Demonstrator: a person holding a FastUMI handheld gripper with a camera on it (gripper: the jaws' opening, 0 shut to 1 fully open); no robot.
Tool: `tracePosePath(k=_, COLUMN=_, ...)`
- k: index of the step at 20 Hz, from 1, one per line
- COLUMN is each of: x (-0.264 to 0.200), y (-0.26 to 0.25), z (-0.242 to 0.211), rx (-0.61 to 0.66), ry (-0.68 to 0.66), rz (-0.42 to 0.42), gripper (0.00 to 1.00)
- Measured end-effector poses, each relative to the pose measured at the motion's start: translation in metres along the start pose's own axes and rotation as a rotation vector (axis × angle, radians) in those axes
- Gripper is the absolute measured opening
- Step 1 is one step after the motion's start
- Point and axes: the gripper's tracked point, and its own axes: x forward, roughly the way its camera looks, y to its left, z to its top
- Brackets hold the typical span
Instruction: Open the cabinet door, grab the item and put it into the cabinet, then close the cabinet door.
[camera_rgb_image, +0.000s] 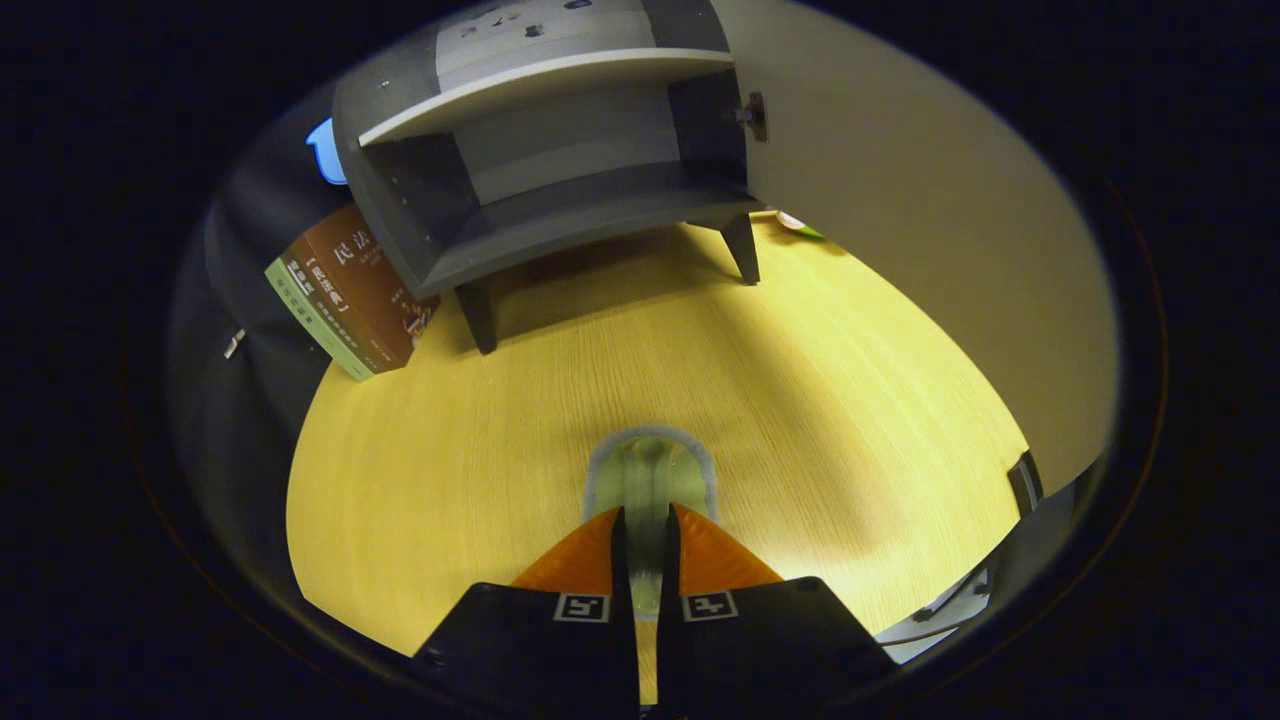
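Note:
My gripper (647, 515) hangs above the yellow wooden table (480, 450), shut on a pale green item with a grey rim (650, 468). The item's rounded end sticks out just past the fingertips, and its narrow part runs back between them. Beyond the fingers stands the grey cabinet (560, 215) on short legs. Its door (900, 220) is swung wide open to the right. Inside, a light shelf (550, 90) splits it into two compartments, and the lower compartment looks bare.
A brown and green book (350, 290) leans against the cabinet's left side. A small green and white object (800, 223) lies behind the cabinet's right leg, by the door's lower edge. Bare tabletop lies between the fingers and the cabinet.

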Motion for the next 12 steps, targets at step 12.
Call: tracePosePath(k=12, x=-0.12, y=0.029, z=0.144, rx=-0.079, ry=-0.226, rz=0.135, gripper=0.12)
